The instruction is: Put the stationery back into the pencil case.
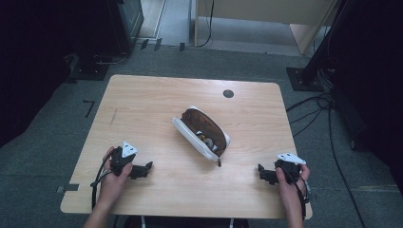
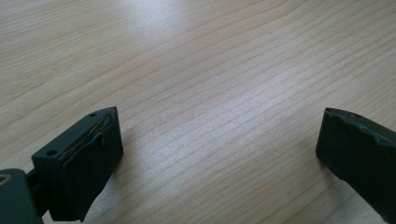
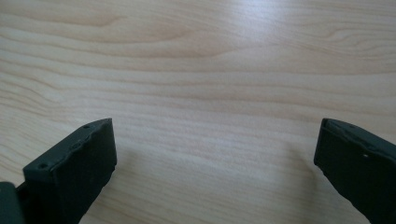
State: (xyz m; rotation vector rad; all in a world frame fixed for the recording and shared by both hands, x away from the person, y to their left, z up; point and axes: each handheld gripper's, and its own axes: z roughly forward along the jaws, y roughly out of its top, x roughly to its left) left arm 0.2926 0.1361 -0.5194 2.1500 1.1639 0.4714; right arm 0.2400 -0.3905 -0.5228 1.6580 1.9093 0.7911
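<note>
Both tools are idling w/ nothing in them. Left gripper (image 1: 145,168) is resting low on the table (image 1: 142,99), jaws spread wide over bare wood; right gripper (image 1: 262,173) is doing the same. The pencil case (image 1: 202,133) is lying unzipped between them, ahead of both, well apart from each, mouth gaping up so contents are reachable. Small items inside, prob. erasers or pens; too small to tell. Grippers are sitting back, likely giving clear approach.

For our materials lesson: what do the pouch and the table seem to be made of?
Pouch: probably soft fabric or faux leather, white outside, brown lining; it sags open along a zip. Table: pale wood or wood-look laminate, smooth with a slight sheen; grain lines run across it.
</note>
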